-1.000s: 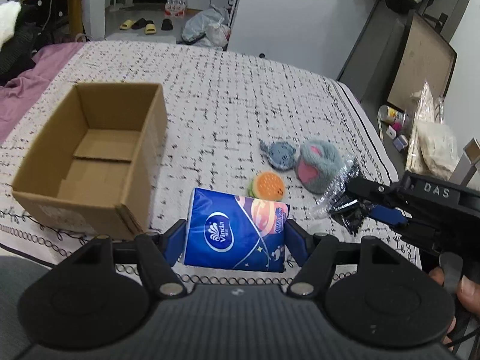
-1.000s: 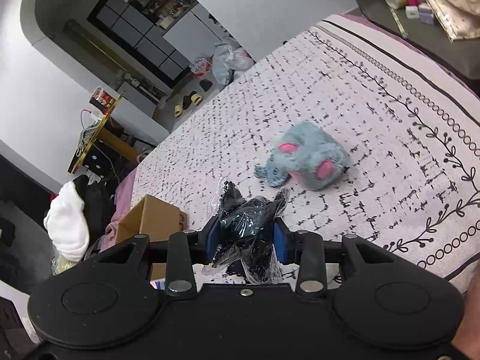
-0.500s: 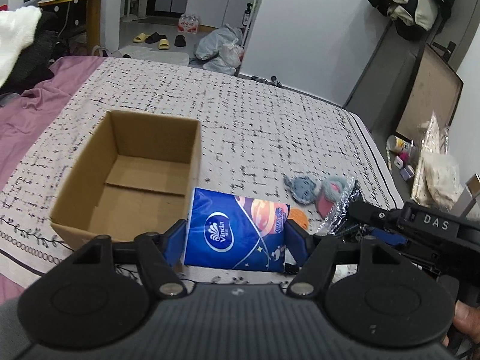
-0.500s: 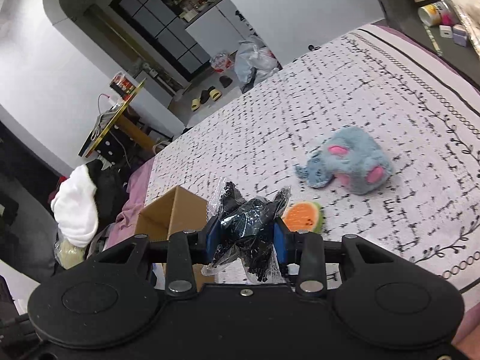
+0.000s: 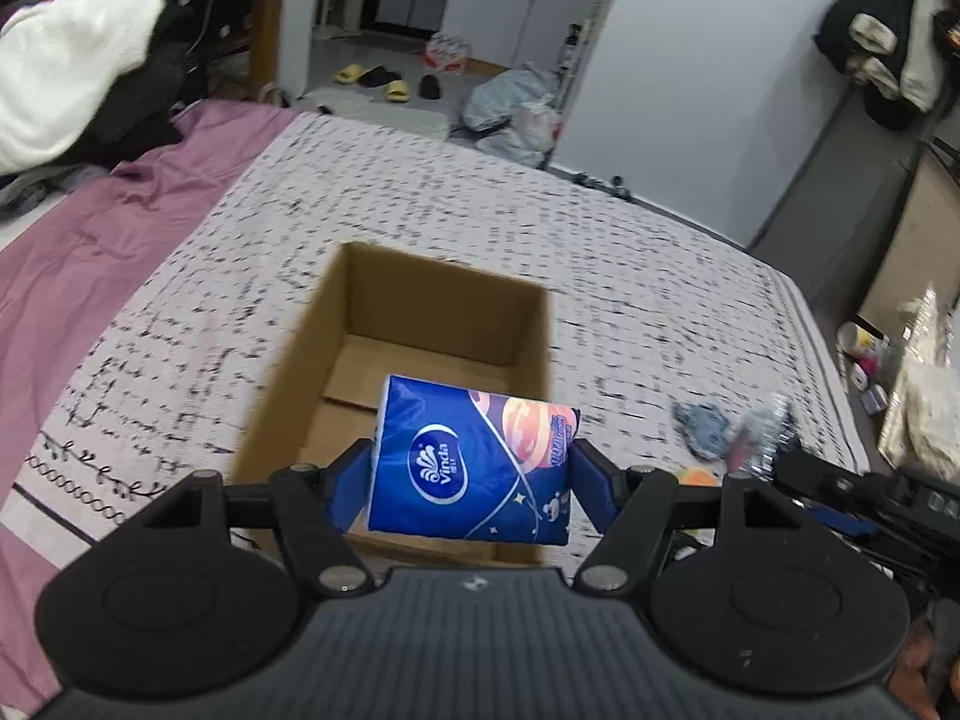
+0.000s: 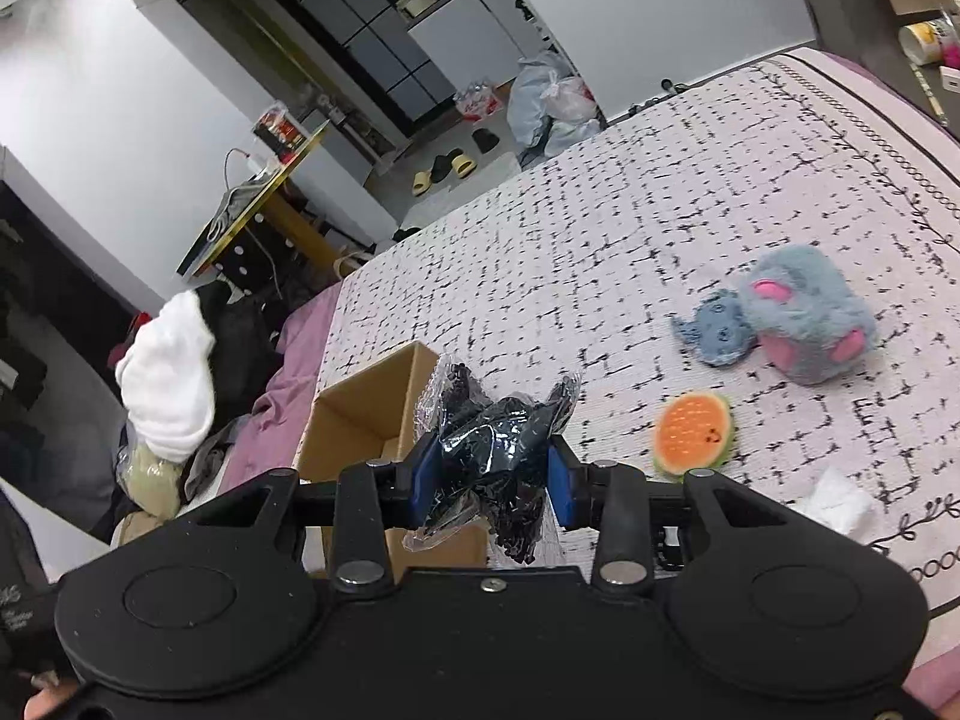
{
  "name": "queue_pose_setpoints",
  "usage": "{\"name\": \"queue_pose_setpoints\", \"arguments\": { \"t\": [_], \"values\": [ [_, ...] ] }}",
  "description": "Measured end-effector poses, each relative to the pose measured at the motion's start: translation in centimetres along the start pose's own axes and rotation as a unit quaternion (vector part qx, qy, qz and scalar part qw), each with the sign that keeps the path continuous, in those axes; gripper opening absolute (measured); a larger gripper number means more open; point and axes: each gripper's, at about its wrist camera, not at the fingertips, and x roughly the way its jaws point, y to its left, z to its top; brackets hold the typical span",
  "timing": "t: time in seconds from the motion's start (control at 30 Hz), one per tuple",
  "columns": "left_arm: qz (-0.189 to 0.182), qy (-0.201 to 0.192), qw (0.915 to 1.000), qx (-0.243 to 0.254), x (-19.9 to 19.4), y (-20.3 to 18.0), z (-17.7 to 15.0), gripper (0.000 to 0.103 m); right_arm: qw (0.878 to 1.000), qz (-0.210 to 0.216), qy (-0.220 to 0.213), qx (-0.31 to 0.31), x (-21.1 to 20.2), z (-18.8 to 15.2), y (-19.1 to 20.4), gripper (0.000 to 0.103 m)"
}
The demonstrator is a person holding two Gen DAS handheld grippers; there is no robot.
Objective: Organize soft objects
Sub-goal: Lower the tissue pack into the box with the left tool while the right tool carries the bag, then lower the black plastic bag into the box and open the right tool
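Observation:
My left gripper (image 5: 471,480) is shut on a blue Vinda tissue pack (image 5: 474,459) and holds it above the near end of an open cardboard box (image 5: 444,294) on the bed. My right gripper (image 6: 492,474) is shut on a clear plastic bag of black items (image 6: 498,438), held to the right of the box (image 6: 360,402). A grey-blue plush toy (image 6: 804,324), a small blue plush (image 6: 714,330) and a watermelon-slice toy (image 6: 693,432) lie on the patterned bedspread (image 6: 600,252).
A white tissue (image 6: 834,501) lies near the bed's front edge. A purple sheet (image 5: 90,228) and a white-and-black clothes pile (image 5: 72,90) sit at the left. Floor clutter (image 5: 900,378) stands off the right edge of the bed.
My left gripper has carried the tissue pack left, from beside the box to above its near end. My right gripper with the bag has moved left toward the box too.

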Motion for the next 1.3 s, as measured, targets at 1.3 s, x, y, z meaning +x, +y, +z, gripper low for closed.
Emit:
{"name": "queue_pose_setpoints", "arguments": {
  "t": [1.3],
  "values": [
    [0.02, 0.01, 0.9943, -0.104, 1.8, 6.9, -0.2, 0.08, 0.996, 0.043, 0.067, -0.05, 7.4, -1.2, 9.0, 0.037]
  ]
}}
